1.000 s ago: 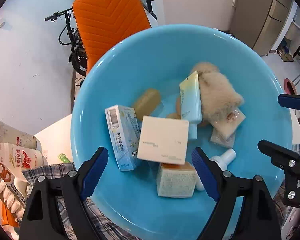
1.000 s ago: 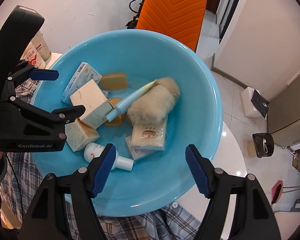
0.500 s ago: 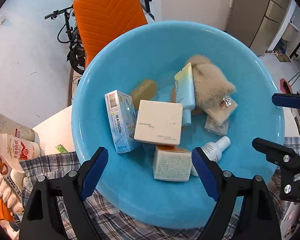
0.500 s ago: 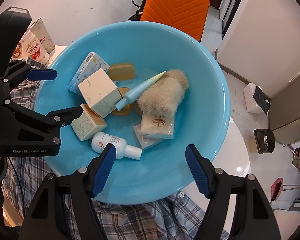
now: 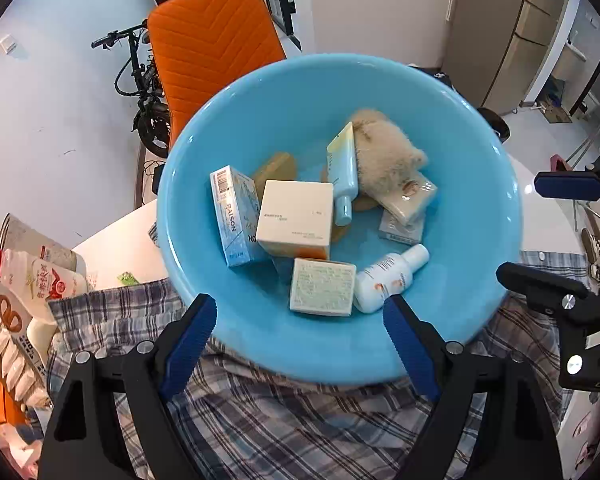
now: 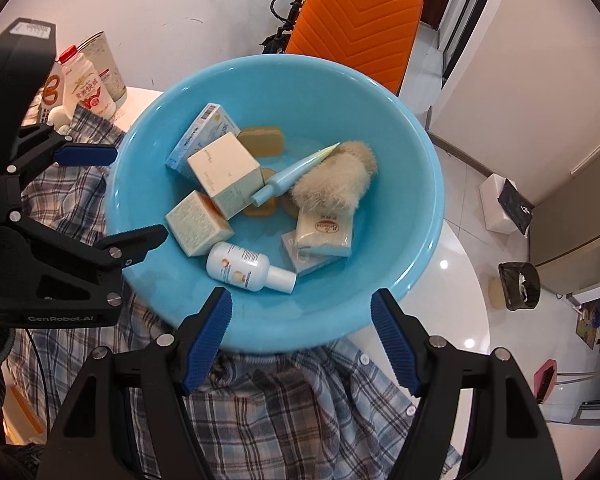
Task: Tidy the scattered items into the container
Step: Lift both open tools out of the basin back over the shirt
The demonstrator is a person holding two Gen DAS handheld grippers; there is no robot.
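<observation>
A big blue basin (image 5: 480,128) (image 6: 400,168) stands on a plaid shirt (image 5: 284,420) (image 6: 284,408). It holds a blue carton (image 5: 236,216), a cream box (image 5: 296,218), a pale green box (image 5: 323,287), a white bottle (image 5: 388,278) lying down, a light blue tube (image 5: 342,168), a fluffy beige toy (image 5: 388,152), a wrapped soap (image 5: 408,200) and a tan bar (image 5: 274,168). My left gripper (image 5: 298,308) (image 6: 116,198) hangs open over the basin's near rim, empty. The right gripper (image 6: 300,300) (image 5: 552,232) is beside it, open and empty too.
The shirt lies on a white round table (image 6: 440,292). A milk bottle (image 5: 40,280), a paper cup (image 6: 104,68) and snack bags stand at the table's left. Behind are an orange chair (image 5: 212,52), a bicycle (image 5: 140,80) and a floor bin (image 6: 518,284).
Both grippers have drawn back and up from the basin, so it looks smaller and more of the plaid shirt shows below it. The items inside have not moved.
</observation>
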